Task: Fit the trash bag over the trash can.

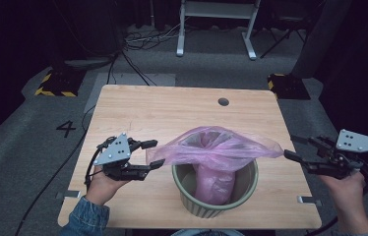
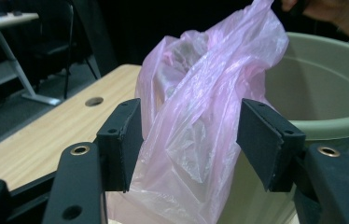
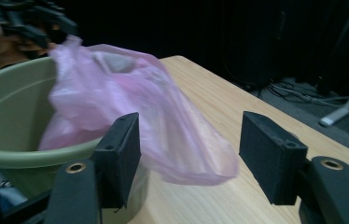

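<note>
Draping over a round, sage-green plastic bin (image 1: 215,189), the thin pink plastic bag (image 1: 216,147) is the thing I am working on. Its film is translucent, crinkled and glossy; its lower part hangs down inside the bin, and its upper part spreads wide above the rim, with a loose flap reaching past the rim on each side. The bin has a smooth, rolled lip and a ribbed outer wall, and it stands on a pale wooden table (image 1: 138,108) with a fine straight grain and a small round hole (image 1: 223,102) on the side of the bin away from me.

My left gripper (image 1: 153,154) sits just left of the bin, held level, palm under its body, fingers (image 2: 123,140) pointing at the bag. They stand wide apart. In the left gripper view a fold of the bag hangs between the flat black pads, brushing the left one at most, and I have no hold on it.

My right gripper (image 1: 295,150) hovers right of the bin, beyond the table's edge, also level and aimed back toward the bag. Its fingers (image 3: 119,154) are spread too. In the right gripper view the bag's loose flap hangs in the gap between the pads, unpinched, so I hold nothing with them.
</note>
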